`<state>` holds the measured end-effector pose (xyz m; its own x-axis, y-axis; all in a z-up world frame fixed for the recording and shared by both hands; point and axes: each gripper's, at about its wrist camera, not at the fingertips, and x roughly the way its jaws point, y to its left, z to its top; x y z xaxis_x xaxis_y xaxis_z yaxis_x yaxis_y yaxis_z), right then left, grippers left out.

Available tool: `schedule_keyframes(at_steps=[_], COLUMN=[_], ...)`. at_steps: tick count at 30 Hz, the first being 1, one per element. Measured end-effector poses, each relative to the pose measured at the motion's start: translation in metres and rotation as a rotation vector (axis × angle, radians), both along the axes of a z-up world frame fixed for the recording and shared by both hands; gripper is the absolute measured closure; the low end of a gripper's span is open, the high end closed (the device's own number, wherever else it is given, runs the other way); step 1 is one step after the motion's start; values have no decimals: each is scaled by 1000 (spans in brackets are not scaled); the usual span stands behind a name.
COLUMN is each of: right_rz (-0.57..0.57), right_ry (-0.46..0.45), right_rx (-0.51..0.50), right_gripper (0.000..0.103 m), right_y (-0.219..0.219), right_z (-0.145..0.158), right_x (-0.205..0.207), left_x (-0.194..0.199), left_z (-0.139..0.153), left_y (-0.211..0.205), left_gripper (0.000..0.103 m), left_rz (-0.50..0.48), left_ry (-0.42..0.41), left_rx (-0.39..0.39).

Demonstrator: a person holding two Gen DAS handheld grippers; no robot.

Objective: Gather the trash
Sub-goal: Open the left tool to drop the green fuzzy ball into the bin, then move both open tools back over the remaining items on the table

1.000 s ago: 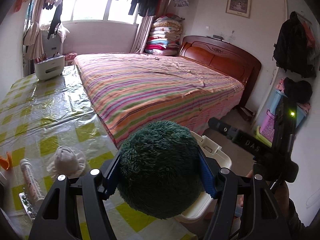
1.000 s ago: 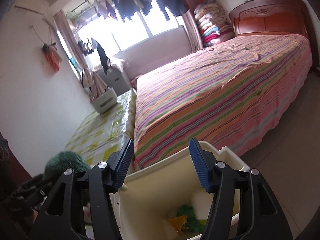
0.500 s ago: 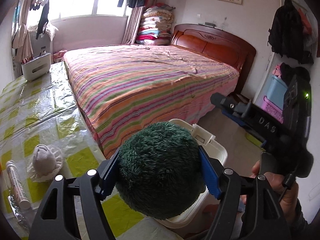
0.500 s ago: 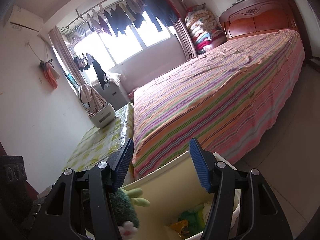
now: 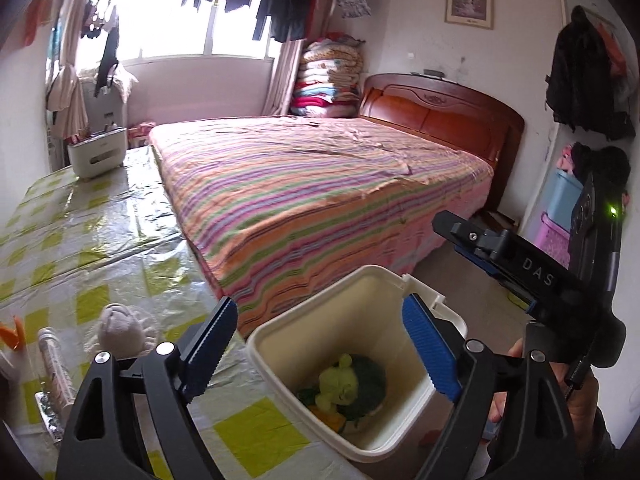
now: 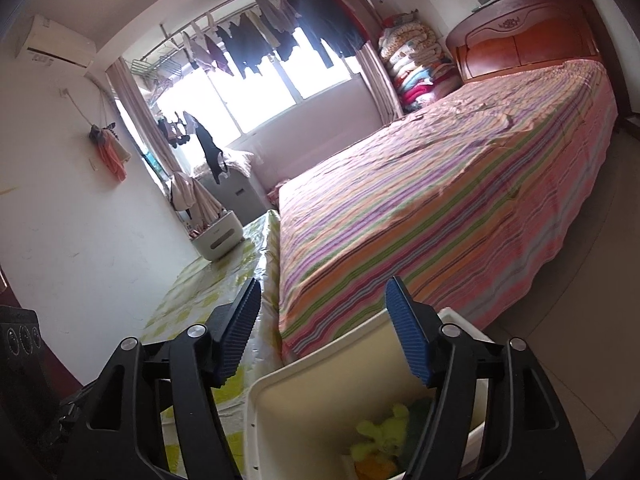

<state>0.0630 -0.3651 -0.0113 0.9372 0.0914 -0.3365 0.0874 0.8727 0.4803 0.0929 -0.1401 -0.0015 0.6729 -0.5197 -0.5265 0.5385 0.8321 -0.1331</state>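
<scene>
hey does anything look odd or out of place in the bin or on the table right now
One thing: a green plush toy lies at the bottom of the white bin among scraps, though it looks intact rather than like trash. On the table, a grey soft toy sits upright beside a tube lying flat. Nothing looks spilled.

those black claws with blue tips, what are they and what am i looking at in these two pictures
They are handheld grippers, one per hand, each carrying its own camera. The left gripper is open and has just been opening; the fuzzy dark green plush toy lies in the cream plastic bin below. The right gripper, also open and empty, has been opening above the same bin. On the yellow-checked plastic tablecloth lie a small grey plush and a clear tube.
</scene>
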Motion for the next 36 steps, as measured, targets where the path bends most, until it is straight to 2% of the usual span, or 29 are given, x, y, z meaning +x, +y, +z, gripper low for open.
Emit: schedule_keyframes(at_steps=[10, 14, 19, 24, 29, 36], right_rz=[120, 185, 251, 299, 339, 393], right_ry=[-4, 5, 10, 24, 36, 45], right_rx=[11, -2, -4, -1, 0, -2], right_gripper=[34, 34, 34, 34, 34, 34], right_y=[42, 70, 100, 122, 138, 161], right_z=[2, 2, 2, -1, -5, -9], right_x=[20, 30, 41, 51, 58, 66], left_x=[-9, -11, -11, -11, -18, -30], left_z=[5, 9, 16, 16, 9, -3], left_y=[40, 70, 114, 157, 191, 235], left_gripper=[21, 21, 21, 21, 21, 21], left_rz=[54, 105, 207, 320, 430, 533], left_ry=[-39, -31, -28, 10, 48, 89], left_rx=[78, 77, 63, 55, 110, 154])
